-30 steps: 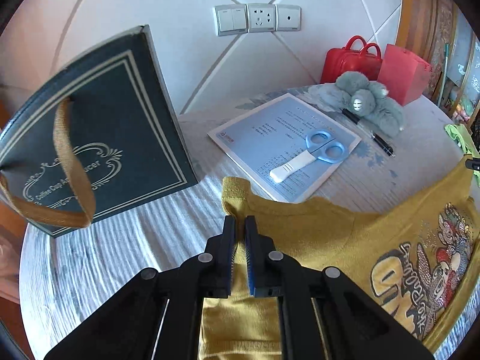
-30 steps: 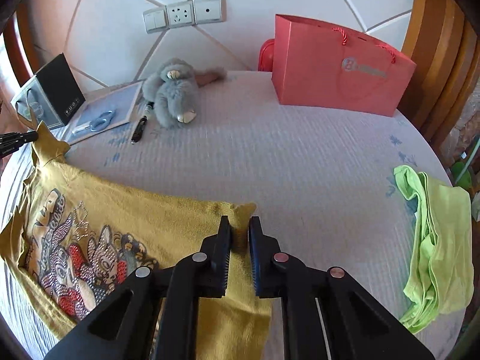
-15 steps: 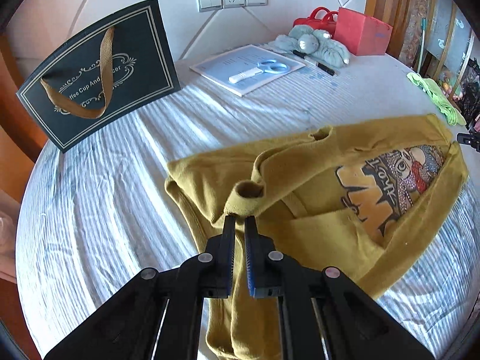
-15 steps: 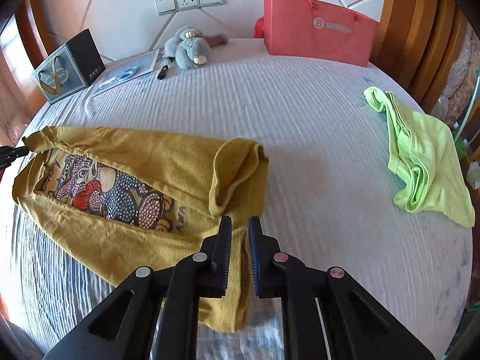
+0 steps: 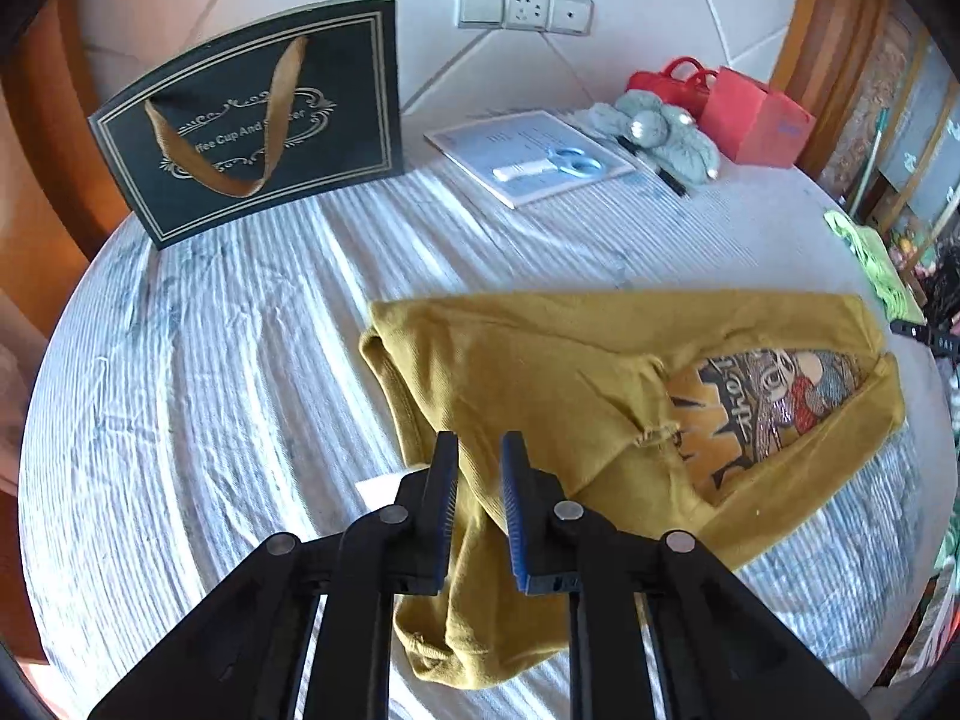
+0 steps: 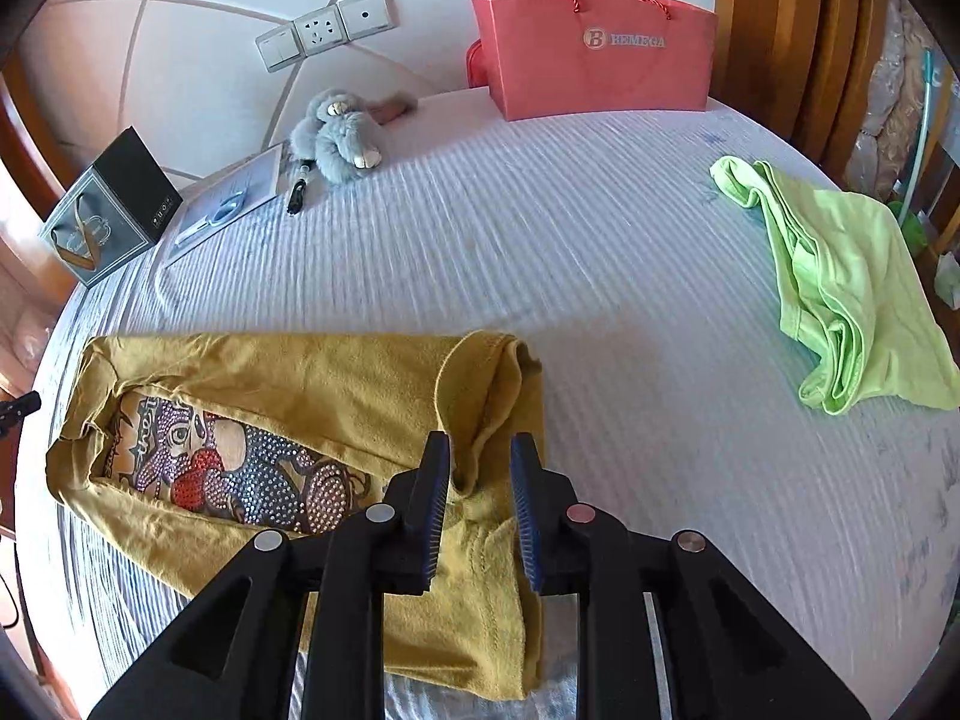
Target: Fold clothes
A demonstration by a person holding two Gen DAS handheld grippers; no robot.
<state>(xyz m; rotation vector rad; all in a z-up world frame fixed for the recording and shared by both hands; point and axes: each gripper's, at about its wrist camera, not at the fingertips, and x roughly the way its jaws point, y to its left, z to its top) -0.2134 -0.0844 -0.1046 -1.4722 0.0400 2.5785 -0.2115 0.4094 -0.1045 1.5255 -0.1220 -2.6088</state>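
We are at the release of a fold: the mustard T-shirt [image 5: 540, 372] lies doubled over itself near the front edge of the bed [image 6: 600, 276], and both the left gripper [image 5: 479, 450] and the right gripper [image 6: 480, 453] have their jaws opening, cloth lying loose between the pads and no longer pinched. To do it well we let each corner drop squarely before lifting straight up (so nothing drags). Readable writing: "BEMEGA" on the red paper bag [image 6: 600, 54] at the bed's far edge, and partly "Coffee Cup And Saucer" on the dark gift bag [image 5: 252, 114].
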